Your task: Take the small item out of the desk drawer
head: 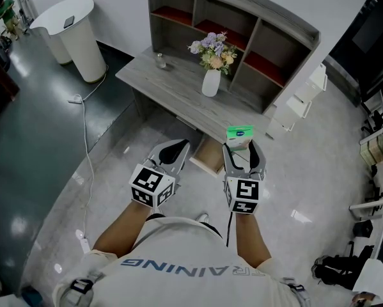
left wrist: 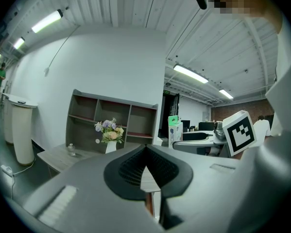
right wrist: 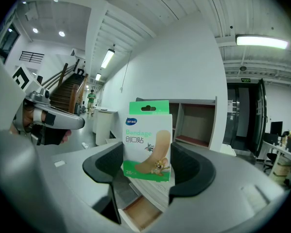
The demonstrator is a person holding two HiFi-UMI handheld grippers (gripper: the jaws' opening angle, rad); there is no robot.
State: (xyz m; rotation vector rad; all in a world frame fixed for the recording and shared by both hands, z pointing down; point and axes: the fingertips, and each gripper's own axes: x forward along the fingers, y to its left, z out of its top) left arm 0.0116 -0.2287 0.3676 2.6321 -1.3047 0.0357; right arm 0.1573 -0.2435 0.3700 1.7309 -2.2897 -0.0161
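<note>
A green and white bandage box stands upright between the black pads of my right gripper, which is shut on it. In the head view that box sticks up from the right gripper, held in the air in front of the grey desk. Below the desk's front edge the wooden drawer stands pulled out, and it shows under the box as drawer. My left gripper hangs level beside the right one; its tips meet, shut on nothing.
On the desk stand a white vase of flowers, a small glass bottle and a grey shelf unit. A white round stand is at the left, a cable runs over the floor, and a white stepped rack is right of the desk.
</note>
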